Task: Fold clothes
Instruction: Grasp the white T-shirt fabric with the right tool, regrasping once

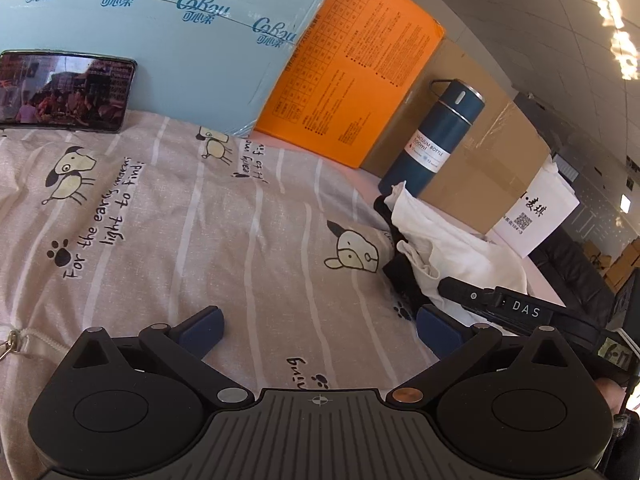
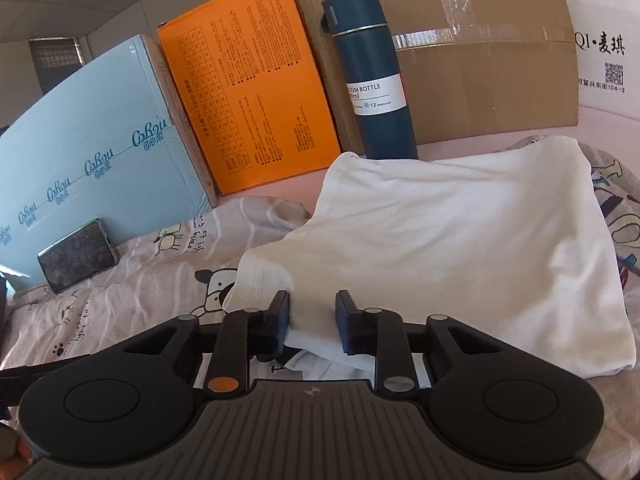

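I see the white garment (image 2: pixel 460 248) lying on the bed, spread over the dog-print sheet (image 2: pixel 132 292), its near corner bunched between the pads of my right hand-held gripper (image 2: pixel 313 320). Those jaws stand drawn in close and pinch the white cloth at six o'clock in the right wrist view. In the left wrist view the same garment (image 1: pixel 448 240) sits crumpled at about three o'clock, with something dark under it that I cannot identify.

My left hand-held gripper (image 1: pixel 318 324) hangs over the sheet (image 1: pixel 180 208) with its blue pads wide apart and nothing between them; only the printed fabric shows below.

Beyond the garment, at twelve o'clock in the right view, a dark blue vacuum bottle (image 2: pixel 372 76) stands upright just behind the cloth's far edge. At eleven o'clock an orange box (image 2: pixel 248 96) leans beside a pale blue carton (image 2: pixel 104 152), and a phone (image 2: pixel 78 254) is propped against that carton at nine o'clock. Behind the bottle is a brown cardboard box (image 2: pixel 480 68), and at two o'clock a white bag (image 2: pixel 604 48) with printed characters.
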The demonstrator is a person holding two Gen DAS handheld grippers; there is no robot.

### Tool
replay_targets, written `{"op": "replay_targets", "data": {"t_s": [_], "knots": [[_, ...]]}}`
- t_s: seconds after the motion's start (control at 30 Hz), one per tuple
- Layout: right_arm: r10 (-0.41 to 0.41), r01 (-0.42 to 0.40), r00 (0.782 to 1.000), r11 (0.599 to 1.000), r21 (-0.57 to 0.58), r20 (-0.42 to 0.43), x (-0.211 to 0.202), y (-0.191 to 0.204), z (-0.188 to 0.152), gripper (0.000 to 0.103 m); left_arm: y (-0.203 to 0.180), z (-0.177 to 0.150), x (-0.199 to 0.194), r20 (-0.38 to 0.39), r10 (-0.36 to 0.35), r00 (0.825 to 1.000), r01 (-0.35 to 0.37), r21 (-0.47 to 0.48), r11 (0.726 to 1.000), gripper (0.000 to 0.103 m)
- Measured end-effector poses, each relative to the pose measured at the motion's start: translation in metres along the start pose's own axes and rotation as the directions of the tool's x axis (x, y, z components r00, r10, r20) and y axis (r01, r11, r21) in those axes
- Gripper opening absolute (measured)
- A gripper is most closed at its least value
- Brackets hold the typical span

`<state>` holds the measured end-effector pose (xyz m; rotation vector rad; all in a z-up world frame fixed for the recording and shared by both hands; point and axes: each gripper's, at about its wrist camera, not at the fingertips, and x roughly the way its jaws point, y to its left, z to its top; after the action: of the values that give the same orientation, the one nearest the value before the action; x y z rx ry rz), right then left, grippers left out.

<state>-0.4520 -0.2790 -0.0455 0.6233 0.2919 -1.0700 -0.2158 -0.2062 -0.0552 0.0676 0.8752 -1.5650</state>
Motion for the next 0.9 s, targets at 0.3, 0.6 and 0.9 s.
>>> {"op": "replay_targets", "data": {"t_s": [0.3, 0.6, 0.9], "knots": [[-0.027, 0.000, 0.987, 0.986, 0.167, 0.156, -0.032, -0.032, 0.013, 0.002, -0.021, 0.008, 0.045, -0.026, -0.069, 0.997, 0.069, -0.026, 0.997, 0.103], [0.071, -0.067, 0.995, 0.996, -0.054, 0.074, -0.029, -0.008, 0.002, 0.057, -0.006, 0.018, 0.053, 0.045, -0.061, 0.997, 0.066, -0.118, 0.991, 0.103], [0.041, -0.037, 0.999, 0.946, -0.323, 0.004, -0.001, 0.036, -0.018, 0.076, -0.006, 0.016, 0.053, 0.054, -0.078, 0.995, 0.084, -0.110, 0.990, 0.103]]}}
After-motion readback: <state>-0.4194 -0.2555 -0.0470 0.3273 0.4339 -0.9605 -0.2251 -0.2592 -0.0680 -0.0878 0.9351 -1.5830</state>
